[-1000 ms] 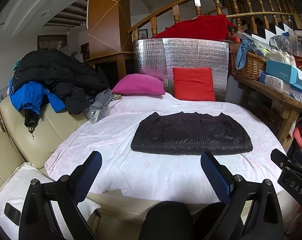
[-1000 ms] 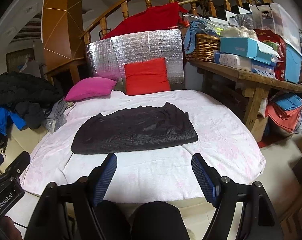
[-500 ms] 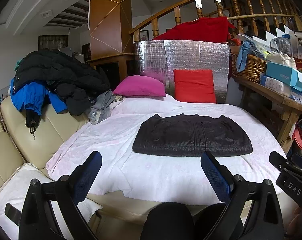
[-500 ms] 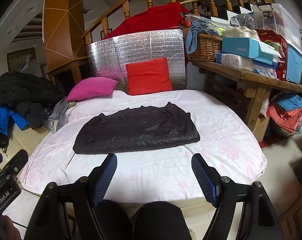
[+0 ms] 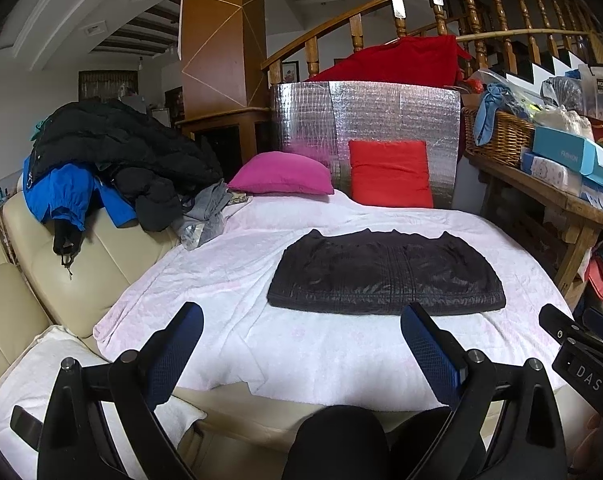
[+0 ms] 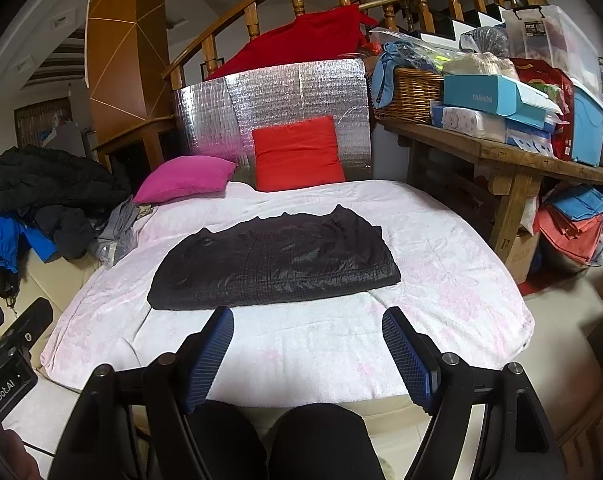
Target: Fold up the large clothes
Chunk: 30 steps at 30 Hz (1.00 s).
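A dark, glossy quilted garment (image 5: 385, 276), already folded into a flat rectangle, lies at the centre of the frame on a pale pink-and-white blanket-covered bed (image 5: 229, 280); a magenta pillow (image 5: 281, 173) and a red square cushion (image 5: 389, 172) sit behind it, toward the upper middle. In the lower part of each wrist view a hand-held gripper hovers short of the bed edge; the left hand-held gripper (image 5: 299, 354) has its blue-padded fingers spread wide with nothing between them, and the right hand-held gripper (image 6: 307, 356) is likewise spread and empty, well clear of the garment (image 6: 273, 258). A heap of black and blue jackets (image 5: 101, 160) waits at the left of the frame on a cream sofa (image 5: 81, 276). The shiny shell looks light, soft and slippery, likely to slide on itself when lifted; the near hem's two corners, at the lower left and lower right of the rectangle, look the surest places to pinch, gathering all layers together.
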{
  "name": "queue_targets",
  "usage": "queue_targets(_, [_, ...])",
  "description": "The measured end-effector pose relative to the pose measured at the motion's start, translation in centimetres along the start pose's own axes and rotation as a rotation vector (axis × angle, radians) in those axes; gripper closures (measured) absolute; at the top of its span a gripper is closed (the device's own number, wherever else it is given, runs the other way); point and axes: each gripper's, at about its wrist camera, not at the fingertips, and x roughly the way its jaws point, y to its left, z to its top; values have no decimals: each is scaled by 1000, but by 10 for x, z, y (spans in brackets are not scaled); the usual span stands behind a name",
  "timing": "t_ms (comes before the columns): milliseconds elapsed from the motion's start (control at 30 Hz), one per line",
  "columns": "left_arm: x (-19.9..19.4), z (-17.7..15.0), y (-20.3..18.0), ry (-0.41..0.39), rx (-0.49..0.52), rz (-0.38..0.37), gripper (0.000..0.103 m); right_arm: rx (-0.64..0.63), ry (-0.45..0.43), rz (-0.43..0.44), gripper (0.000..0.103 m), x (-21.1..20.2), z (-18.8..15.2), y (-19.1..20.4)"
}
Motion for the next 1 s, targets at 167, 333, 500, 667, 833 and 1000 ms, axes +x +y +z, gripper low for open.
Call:
queue_targets(167, [0, 0, 1, 1, 0, 1, 4, 1, -3, 0, 23, 0, 0, 0])
queue_targets(333, [0, 0, 1, 3, -1, 1, 4, 3, -3, 2, 23, -1, -2, 1])
queue_targets(500, [0, -1, 2, 5, -2, 2, 4, 5, 0, 5, 23, 0, -2, 0])
queue_targets(667, [1, -1, 2, 7, -2, 1, 4, 9, 5, 7, 23, 0, -3, -1])
queue_targets(833, [1, -1, 2, 7, 1, 3, 4, 10, 7, 7, 23, 0, -4, 0])
queue_targets(1000, [1, -1, 2, 8, 3, 2, 4, 15, 8, 10, 23, 0, -4, -2])
